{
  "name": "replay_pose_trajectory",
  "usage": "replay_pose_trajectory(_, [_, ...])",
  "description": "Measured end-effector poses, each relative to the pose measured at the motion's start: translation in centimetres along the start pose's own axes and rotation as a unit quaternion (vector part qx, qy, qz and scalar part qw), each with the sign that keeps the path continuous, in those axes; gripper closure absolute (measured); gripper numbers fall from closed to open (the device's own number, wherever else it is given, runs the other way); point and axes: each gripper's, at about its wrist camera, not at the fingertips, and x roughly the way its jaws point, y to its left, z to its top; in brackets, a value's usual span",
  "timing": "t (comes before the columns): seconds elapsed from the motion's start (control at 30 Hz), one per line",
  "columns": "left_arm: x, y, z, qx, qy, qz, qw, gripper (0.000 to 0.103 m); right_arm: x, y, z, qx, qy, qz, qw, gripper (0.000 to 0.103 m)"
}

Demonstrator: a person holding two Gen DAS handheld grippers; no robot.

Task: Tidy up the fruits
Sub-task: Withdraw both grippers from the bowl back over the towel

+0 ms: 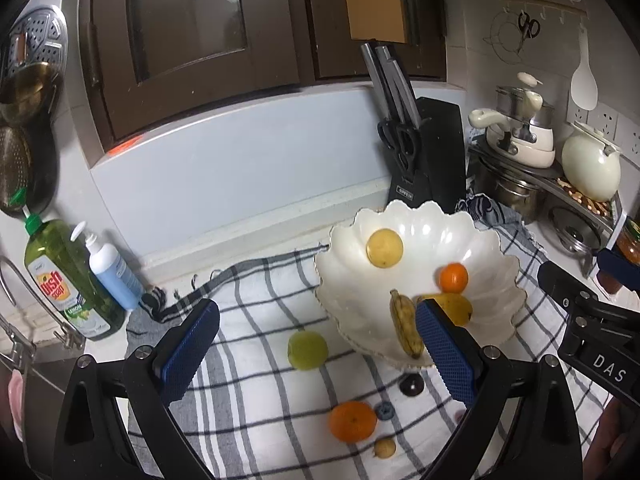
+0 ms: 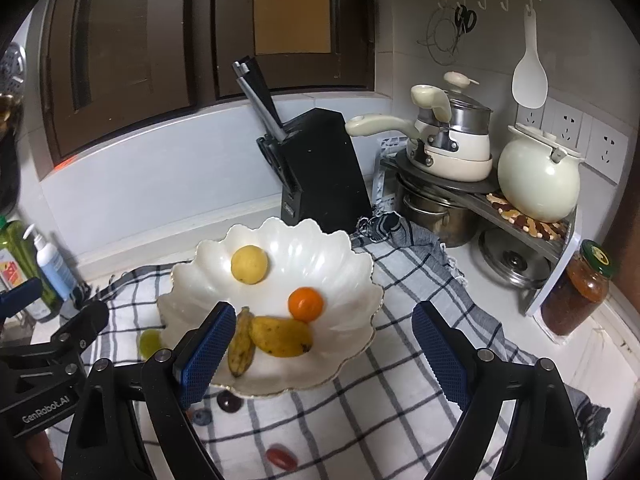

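Behind the bowl [image 2: 352, 280] stands a knife block [image 2: 324, 168]; both hand-held grippers gape empty.

banana [image 1: 406, 330] tip tucked behind the left gripper's [image 1: 316, 350] right pad, mango [image 1: 456, 306] half hidden there too, green fruit [image 2: 149, 342] mostly behind the bowl [image 2: 352, 256] rim, tiny yellowish thing [image 1: 385, 448] below, can't tell what

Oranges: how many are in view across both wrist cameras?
2. One orange lies in the white bowl, beside the mango. The other orange sits on the checked cloth in front of the bowl. The grippers may hide more.
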Motion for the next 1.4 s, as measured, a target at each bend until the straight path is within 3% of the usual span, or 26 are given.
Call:
replay_pose_trajectory(0.67, [0.0,0.2,-4.7,0.006,0.019,-0.012,0.9997,0.003,-1.3,0.8,-4.0,-0.013,0.000,-0.011,1.000,0.012])
replay_pose_trajectory(1.4, [5.3,-0.5,-9.9,0.018,0.085,-0.031,0.9957,0.004,2.7,1.4,-9.2,-0.013,0.057,-0.015,0.998,0.012])
